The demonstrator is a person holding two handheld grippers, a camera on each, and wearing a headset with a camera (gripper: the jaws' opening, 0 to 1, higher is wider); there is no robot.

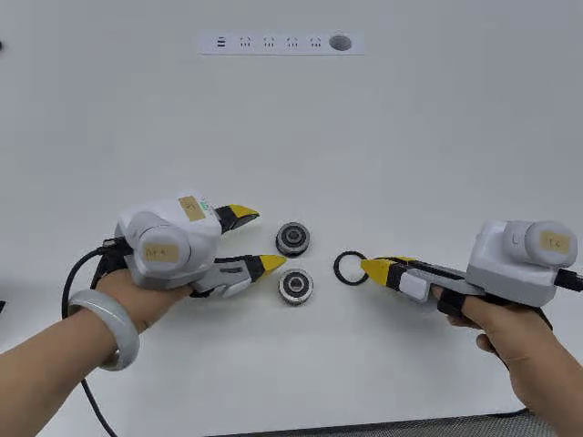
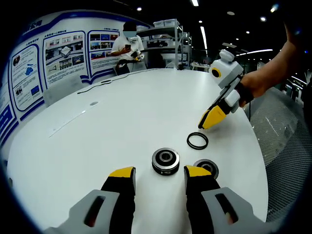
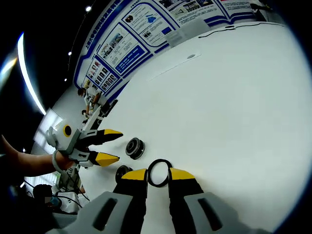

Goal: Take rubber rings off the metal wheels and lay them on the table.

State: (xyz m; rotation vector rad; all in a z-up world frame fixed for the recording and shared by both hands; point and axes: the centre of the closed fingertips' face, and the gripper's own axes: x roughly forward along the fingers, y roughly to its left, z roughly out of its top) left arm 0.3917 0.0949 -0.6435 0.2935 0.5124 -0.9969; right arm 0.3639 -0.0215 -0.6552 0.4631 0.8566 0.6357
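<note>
Two metal wheels lie flat on the white table: the far wheel [image 1: 293,238] [image 2: 165,161] [image 3: 135,148] and the near wheel [image 1: 296,286] [image 2: 206,168] [image 3: 123,171]. Both show a dark outer band around a silver hub. One loose black rubber ring [image 1: 350,268] [image 2: 197,140] [image 3: 159,173] lies flat to their right. My left gripper [image 1: 257,238] [image 2: 159,178] [image 3: 117,145] is open, its tips just left of both wheels and touching neither. My right gripper [image 1: 375,267] [image 2: 210,119] [image 3: 158,174] stands narrowly open, its tips at the ring's right edge and holding nothing.
A white power strip [image 1: 281,43] lies at the table's far side. A black cable [image 1: 77,273] trails from my left hand toward the front edge [image 1: 383,426]. In the left gripper view a person [image 2: 127,44] stands beyond the table, by wall posters.
</note>
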